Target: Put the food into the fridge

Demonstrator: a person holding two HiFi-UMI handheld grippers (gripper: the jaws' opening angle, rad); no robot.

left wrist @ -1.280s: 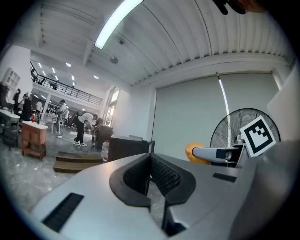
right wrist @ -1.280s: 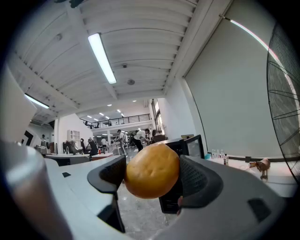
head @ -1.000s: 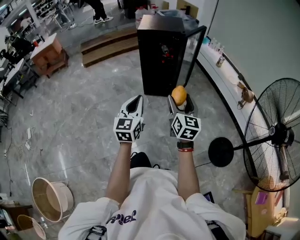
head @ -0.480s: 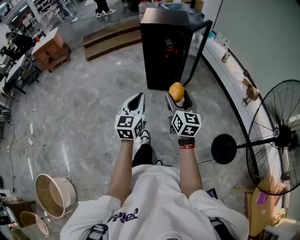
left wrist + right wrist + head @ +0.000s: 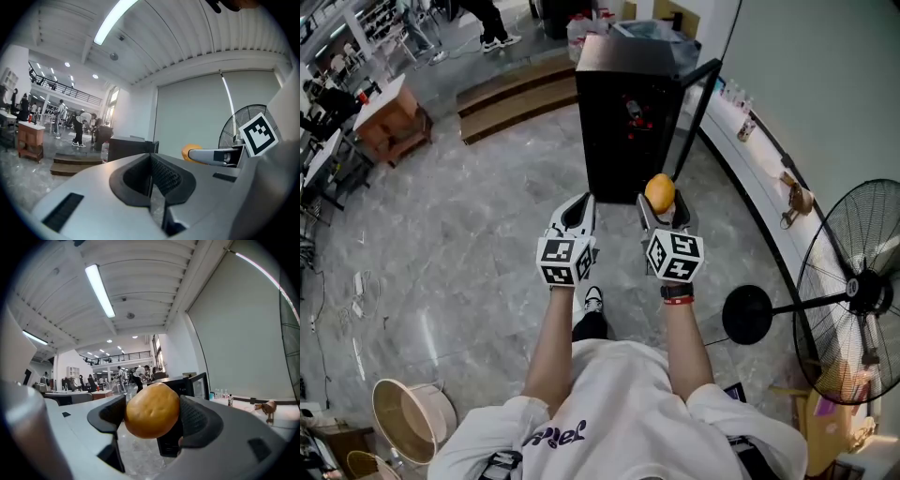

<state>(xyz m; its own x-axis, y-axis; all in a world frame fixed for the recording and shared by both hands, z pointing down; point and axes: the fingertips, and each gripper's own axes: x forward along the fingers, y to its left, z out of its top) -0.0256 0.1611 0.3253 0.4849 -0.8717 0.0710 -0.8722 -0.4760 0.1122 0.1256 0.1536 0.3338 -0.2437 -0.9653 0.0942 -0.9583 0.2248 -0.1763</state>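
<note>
Short of the small black fridge [image 5: 623,122], on its near side, you hold both tools level and side by side, pointing at its front. Your left gripper [image 5: 578,208] is clenched: in its own view the dark ribbed pads [image 5: 164,176] meet along a thin seam with nothing between them. Your right gripper [image 5: 662,217] is grasping the round orange-yellow piece of food [image 5: 660,193]. In the right gripper view the two pads press on either side of it [image 5: 152,410], and it sits at the jaw tips, bulging above them. The left gripper view catches the same food [image 5: 189,151] poking past the tip of the right gripper [image 5: 213,156].

The food is outside the fridge, near it and in line with its right front corner. Grey marble floor [image 5: 469,244] lies between your tools and the cabinet. The fridge stands upright with its glass-fronted door [image 5: 694,108] swung open to the right, and something red shows inside; what it is cannot be made out.

To the right of the fridge, a white ledge [image 5: 750,164] curves along the wall, and a black pedestal fan [image 5: 853,286] stands nearer you on that side. Left of the fridge and a little beyond lies a low wooden platform [image 5: 511,89]. Well apart from the fridge, at your near left, sits a round pale wooden tub [image 5: 412,422].
</note>
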